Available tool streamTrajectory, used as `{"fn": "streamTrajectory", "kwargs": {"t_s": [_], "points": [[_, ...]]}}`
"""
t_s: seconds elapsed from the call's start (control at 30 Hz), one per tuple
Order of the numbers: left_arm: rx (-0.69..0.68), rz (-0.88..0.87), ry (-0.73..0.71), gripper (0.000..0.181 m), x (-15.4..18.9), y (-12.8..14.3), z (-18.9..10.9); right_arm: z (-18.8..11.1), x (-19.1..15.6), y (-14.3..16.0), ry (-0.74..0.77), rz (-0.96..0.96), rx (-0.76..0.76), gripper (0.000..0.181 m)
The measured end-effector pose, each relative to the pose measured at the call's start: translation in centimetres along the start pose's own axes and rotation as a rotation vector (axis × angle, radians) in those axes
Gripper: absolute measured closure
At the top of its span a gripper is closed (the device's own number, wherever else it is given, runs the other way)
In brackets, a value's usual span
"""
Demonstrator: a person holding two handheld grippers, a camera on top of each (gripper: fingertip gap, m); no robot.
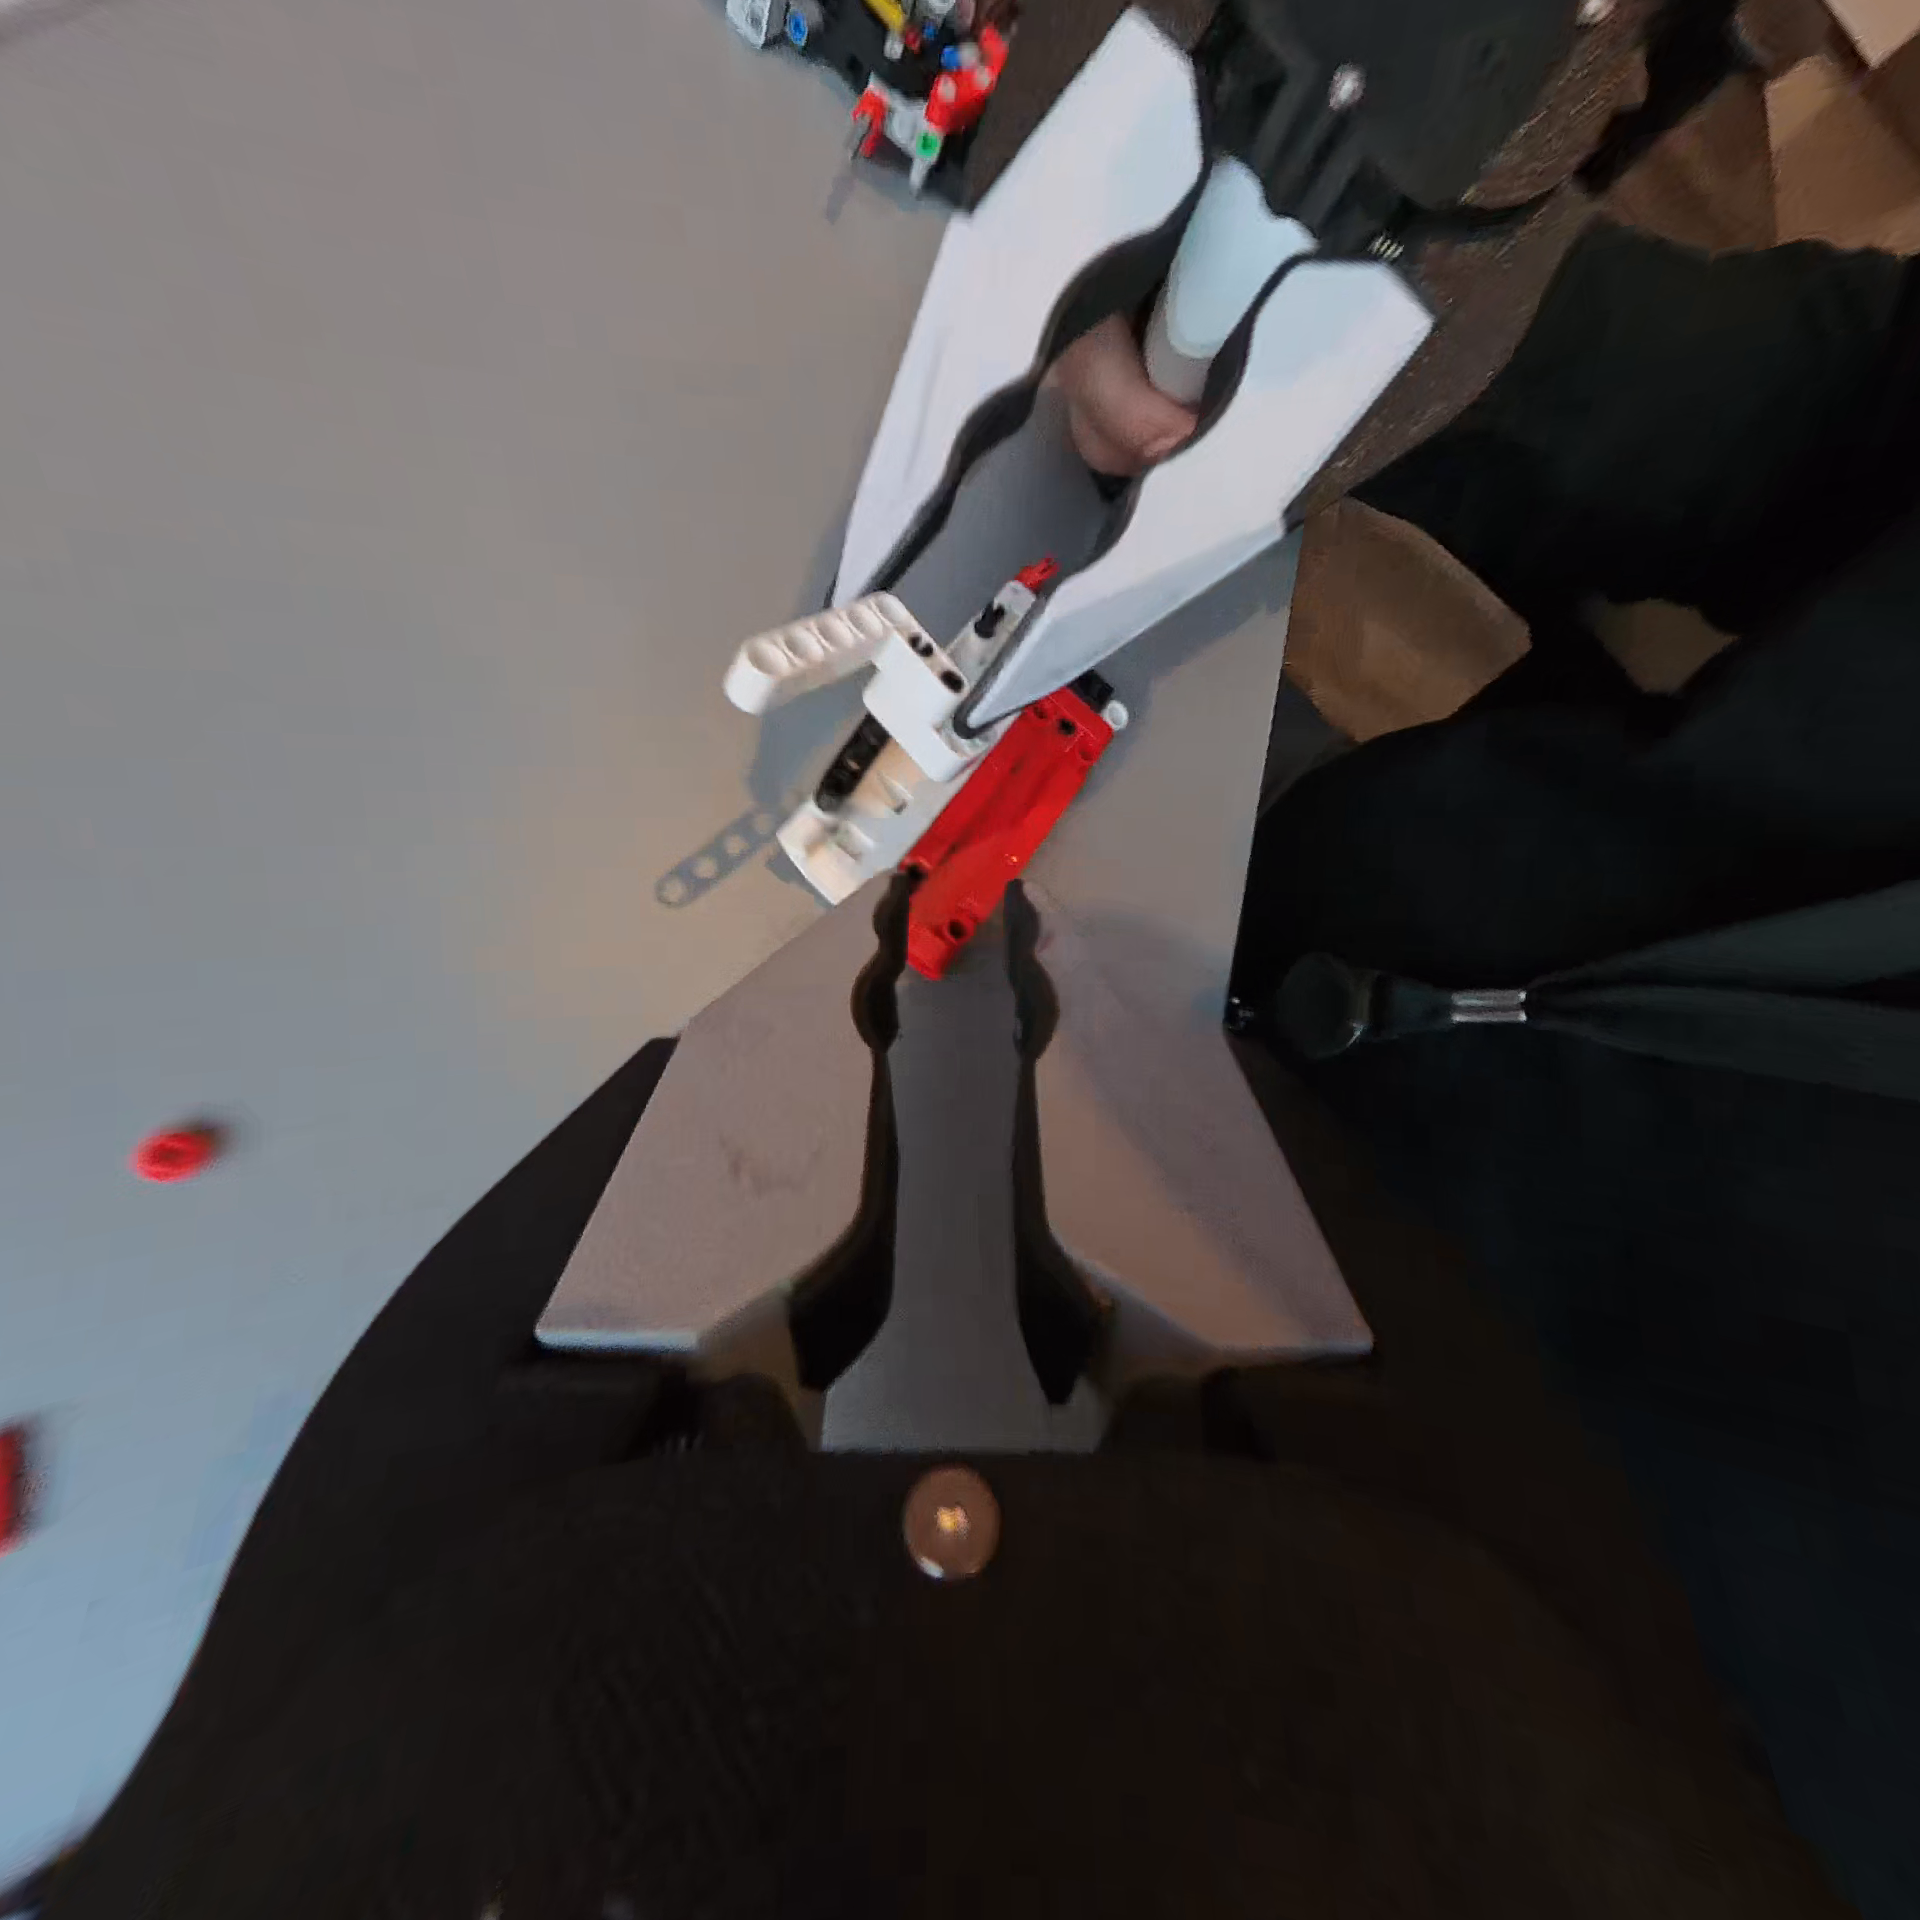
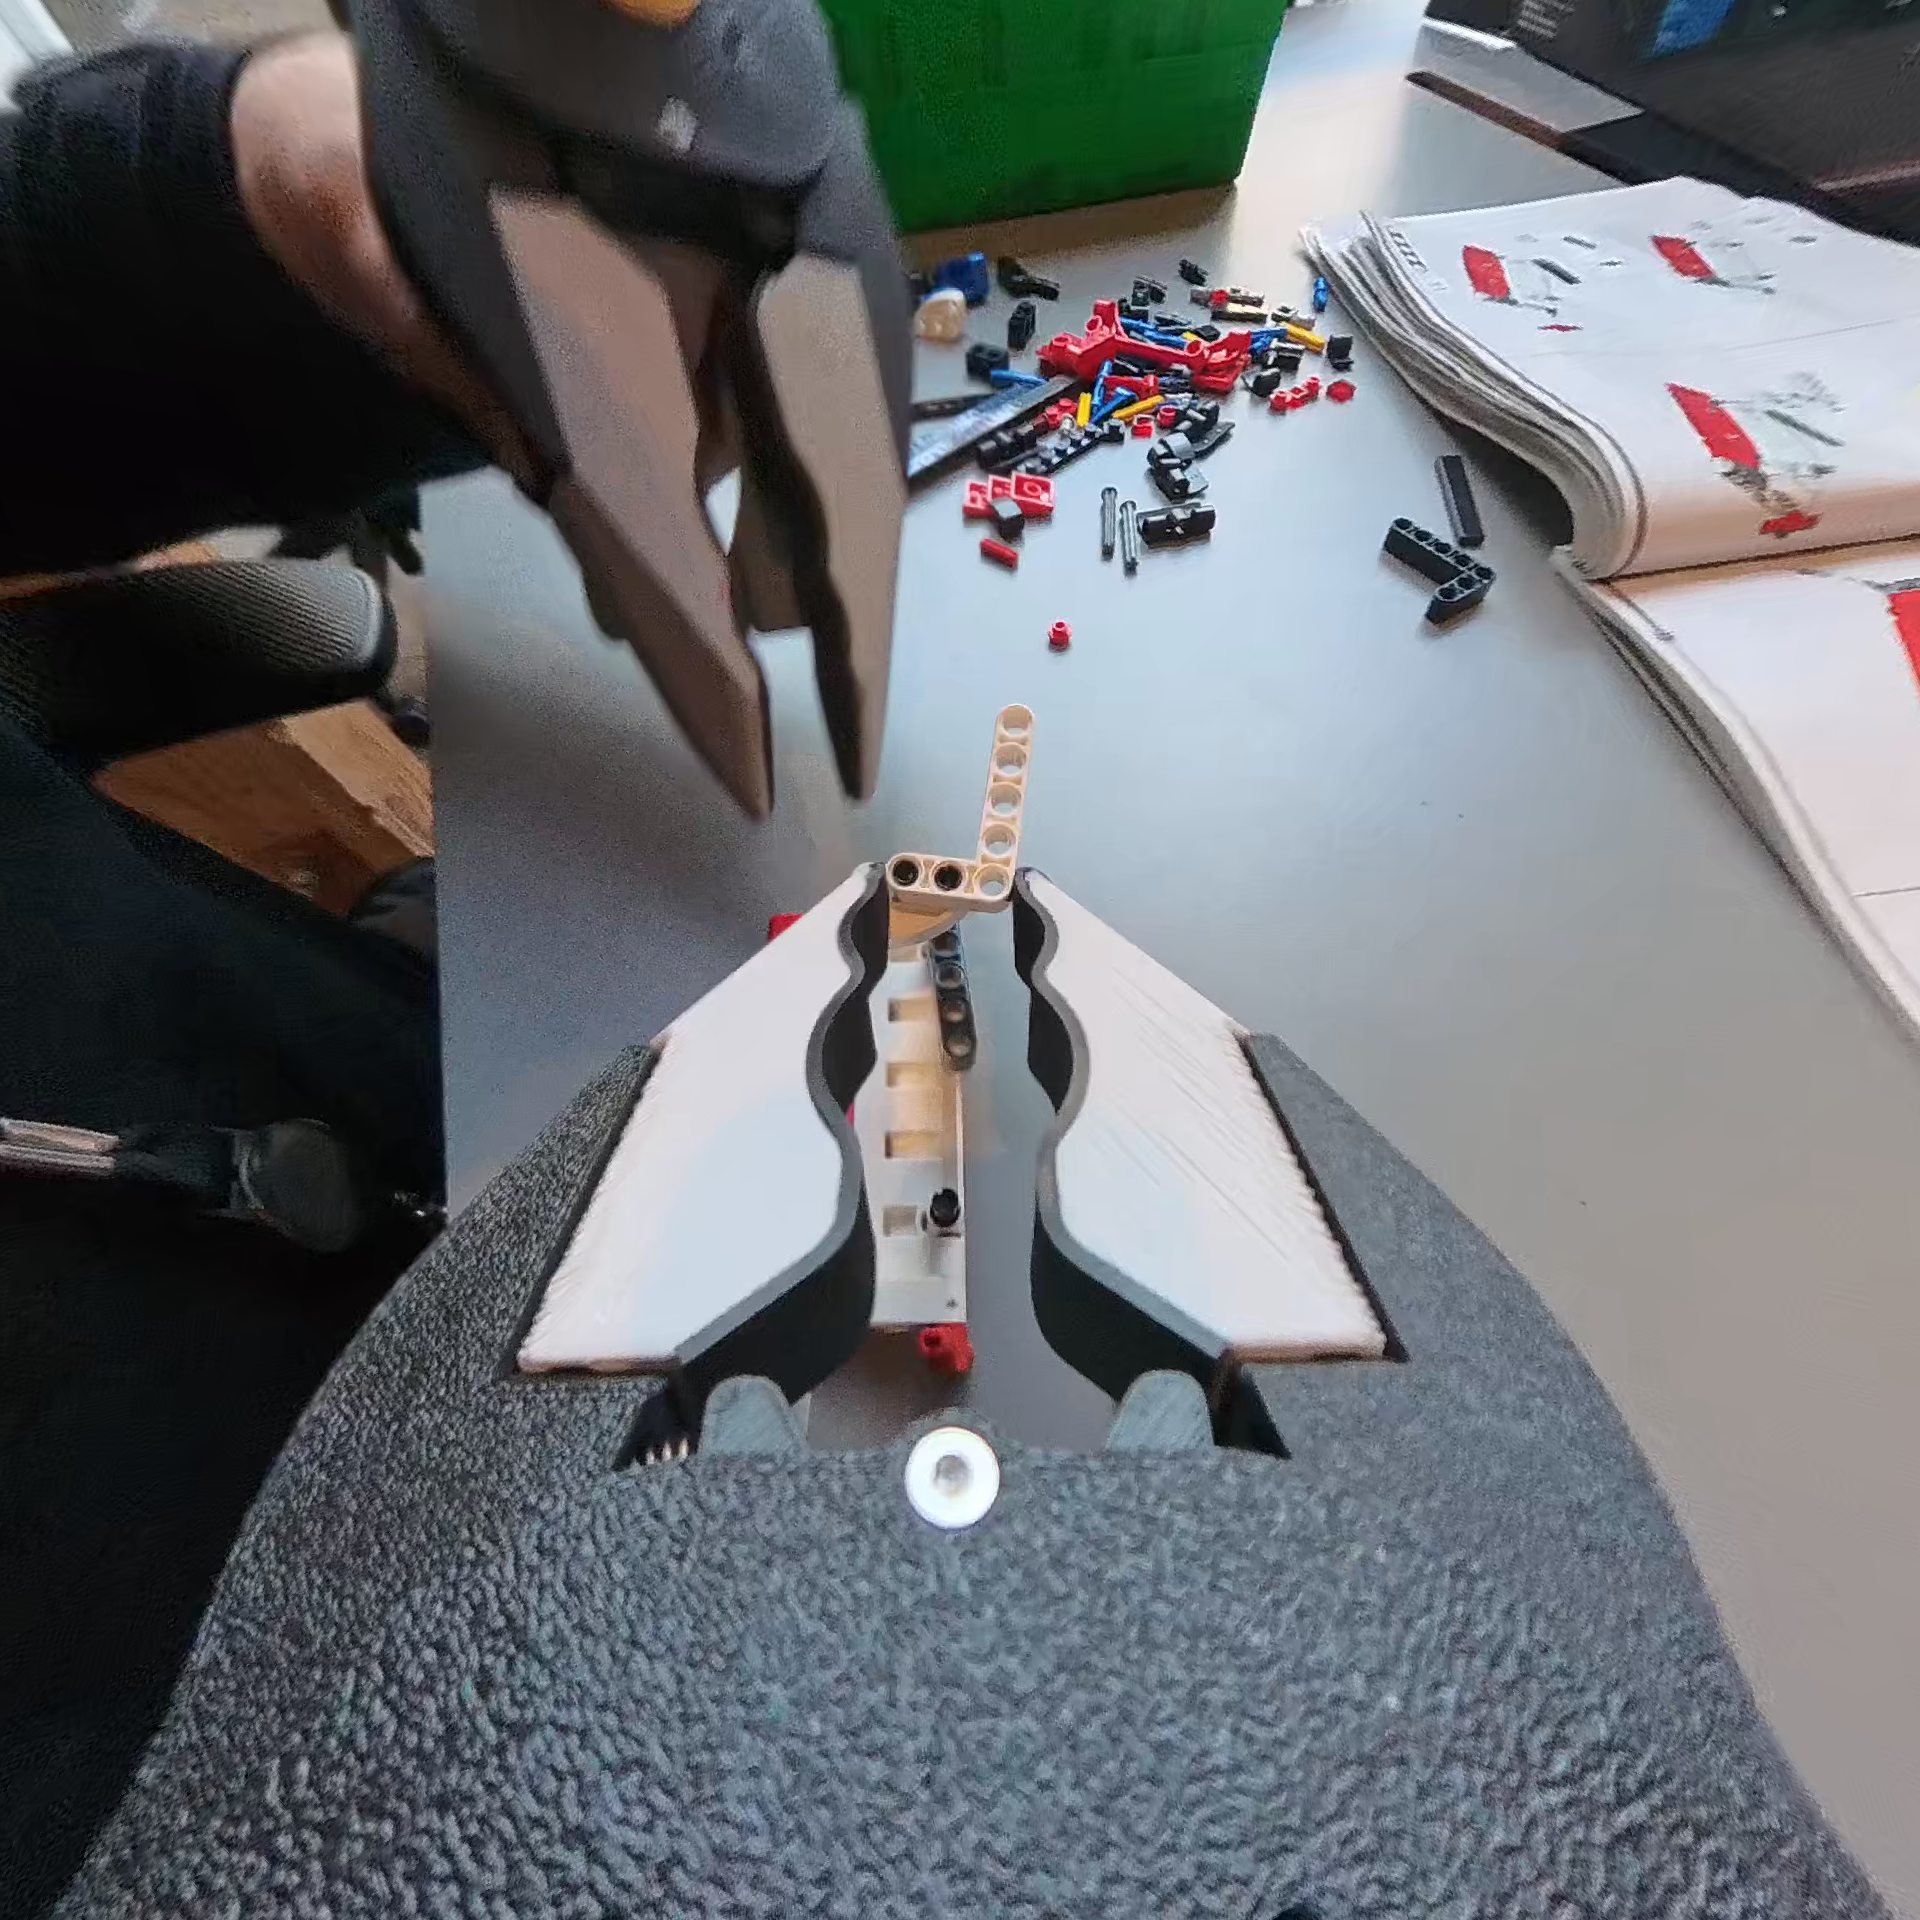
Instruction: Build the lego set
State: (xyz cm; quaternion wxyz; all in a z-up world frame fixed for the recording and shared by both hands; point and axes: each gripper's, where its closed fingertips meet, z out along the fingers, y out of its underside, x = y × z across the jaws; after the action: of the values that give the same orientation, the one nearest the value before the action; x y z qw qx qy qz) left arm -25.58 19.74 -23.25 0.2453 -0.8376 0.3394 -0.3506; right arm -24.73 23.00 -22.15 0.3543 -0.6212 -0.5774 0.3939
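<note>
Right gripper [image 2: 951, 883]: fingers clamped on white L-shaped beam [image 2: 982, 842] at front of the lego assembly [image 2: 925, 1132].
Left gripper [image 1: 956, 904]: fingers slightly apart, tips either side of red panel [image 1: 997, 821]; contact unclear.
Assembly: white and red, sat on grey table [image 2: 1351, 935] near its edge, between the two grippers.
Loose parts [image 2: 1132, 384]: scattered farther back, well apart from assembly.
Instruction booklet [image 2: 1662, 364]: lay open, right of parts.
Green bin [image 2: 1049, 104]: behind parts.
</note>
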Motion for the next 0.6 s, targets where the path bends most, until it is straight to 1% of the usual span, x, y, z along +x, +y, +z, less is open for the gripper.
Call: {"fn": "streamTrajectory", "kwargs": {"t_s": [0.03, 0.1, 0.2, 0.23, 0.33, 0.47, 0.53, 0.6], "points": [[-0.005, -0.052, 0.008, 0.165, 0.2, 0.7, 0.6, 0.2, -0.2, -0.2, -0.021, 0.006, 0.007, 0.158], [0.029, -0.122, 0.047, 0.162, 0.5, 1.3, 1.2, 0.7, -0.6, -0.6, -0.045, -0.021, 0.013, 0.158], [0.098, -0.175, 0.069, 0.162, 0.3, 0.9, 0.6, 1.5, -0.7, 0.0, -0.034, -0.083, -0.032, 0.158], [0.11, -0.157, 0.032, 0.162, -0.2, 0.8, 0.3, 1.6, -0.7, 0.1, -0.031, -0.089, -0.044, 0.158], [0.063, -0.025, -0.156, 0.158, -1.8, 1.7, 0.1, 1.8, -1.0, 0.5, -0.019, -0.124, -0.078, 0.158], [0.053, 0.108, -0.266, 0.156, -1.6, 1.7, 0.4, 1.9, -1.5, 1.0, -0.017, -0.238, -0.119, 0.158], [0.075, 0.148, -0.334, 0.15, -2.0, 1.1, -0.2, 1.9, -1.3, 1.1, -0.018, -0.273, -0.131, 0.158], [0.097, 0.177, -0.373, 0.145, -2.3, 0.3, -1.3, 1.9, -1.3, 0.9, -0.041, -0.265, -0.124, 0.158]]}}
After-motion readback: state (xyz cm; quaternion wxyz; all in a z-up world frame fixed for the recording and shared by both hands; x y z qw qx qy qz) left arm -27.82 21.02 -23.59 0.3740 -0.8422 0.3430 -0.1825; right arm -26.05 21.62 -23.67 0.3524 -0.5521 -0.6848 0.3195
